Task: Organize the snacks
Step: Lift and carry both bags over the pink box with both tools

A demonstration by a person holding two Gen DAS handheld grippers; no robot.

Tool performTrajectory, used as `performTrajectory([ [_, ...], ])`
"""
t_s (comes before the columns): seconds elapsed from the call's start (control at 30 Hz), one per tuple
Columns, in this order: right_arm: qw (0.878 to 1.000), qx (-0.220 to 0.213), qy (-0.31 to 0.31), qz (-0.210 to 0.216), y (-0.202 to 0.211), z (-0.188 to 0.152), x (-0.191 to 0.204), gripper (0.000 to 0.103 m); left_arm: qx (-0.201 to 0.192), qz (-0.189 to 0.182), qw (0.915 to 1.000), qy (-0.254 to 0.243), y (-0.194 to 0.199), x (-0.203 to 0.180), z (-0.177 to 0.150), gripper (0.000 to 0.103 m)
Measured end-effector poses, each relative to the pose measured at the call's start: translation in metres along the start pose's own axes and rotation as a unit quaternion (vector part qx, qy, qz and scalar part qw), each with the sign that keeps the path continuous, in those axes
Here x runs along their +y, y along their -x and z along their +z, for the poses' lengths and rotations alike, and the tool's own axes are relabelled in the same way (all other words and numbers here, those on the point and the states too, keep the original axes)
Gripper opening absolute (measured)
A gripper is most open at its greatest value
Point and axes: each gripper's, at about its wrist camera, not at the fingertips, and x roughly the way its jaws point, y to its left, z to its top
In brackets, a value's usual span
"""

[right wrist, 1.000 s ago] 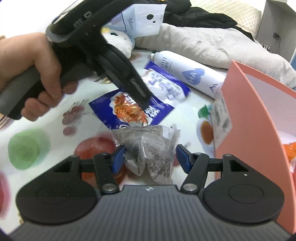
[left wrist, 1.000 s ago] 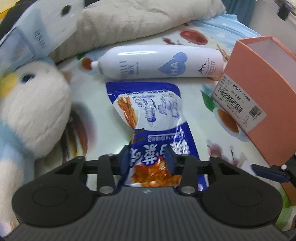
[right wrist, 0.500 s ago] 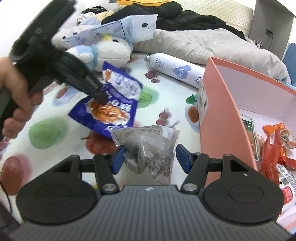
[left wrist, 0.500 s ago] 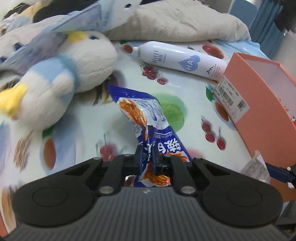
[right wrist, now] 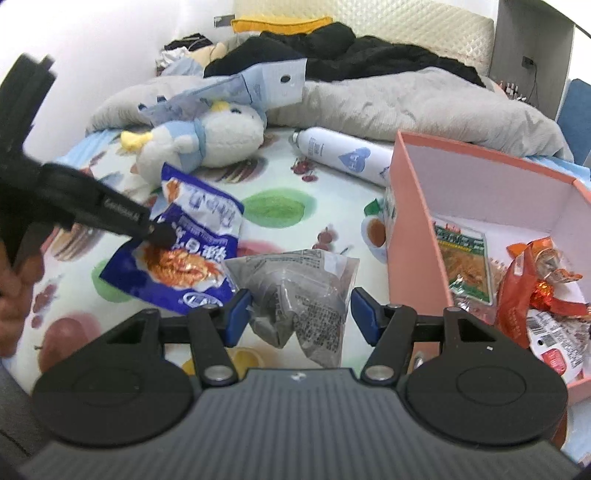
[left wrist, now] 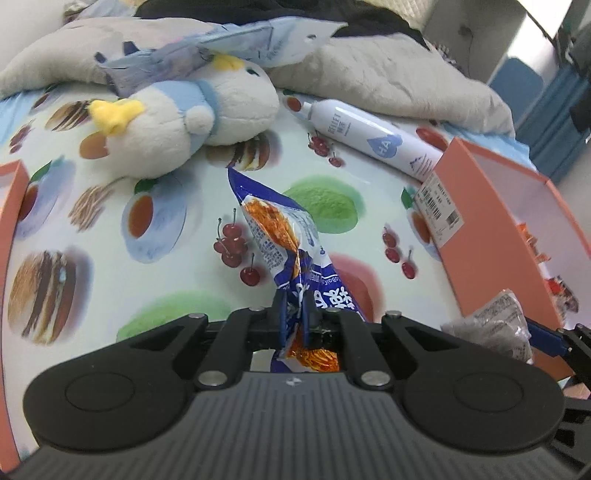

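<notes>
Holding grey snack packet between right gripper pads, just left of pink box, opening up, snacks inside. Left gripper pinched on blue snack bag, farther left, long axis hanging away. Below: fruit-print sheet. Beyond: plush bird, white bottle, grey blanket.

a bed covered by a sheet printed with cherries, teacups and cakes. a rumpled grey blanket lies across the far side, with dark clothing heaped behind it. beyond stands a cream quilted headboard (diamond-stitched) against a plain white wall.
</notes>
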Motion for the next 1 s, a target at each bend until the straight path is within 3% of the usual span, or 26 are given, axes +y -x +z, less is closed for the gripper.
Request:
performTrajectory([
  [0.23, 1.0, -0.015, -0.02, 0.007, 0.018, 0.011, -0.014, 0.062, -0.028, 0.001, 0.9995, 0.016, 0.03, -0.008, 0.002, 0.009],
  [0.57, 0.998, -0.051, -0.033, 0.002, 0.046, 0.037, -0.038, 0.062, -0.069, -0.013, 0.9975, 0.01, 0.065, -0.032, 0.033, 0.009],
  [1.0, 0.993, -0.095, -0.052, -0.051, 0.074, 0.056, -0.092, 0.062, -0.108, -0.068, 0.9917, -0.017, 0.091, -0.095, 0.069, 0.009],
])
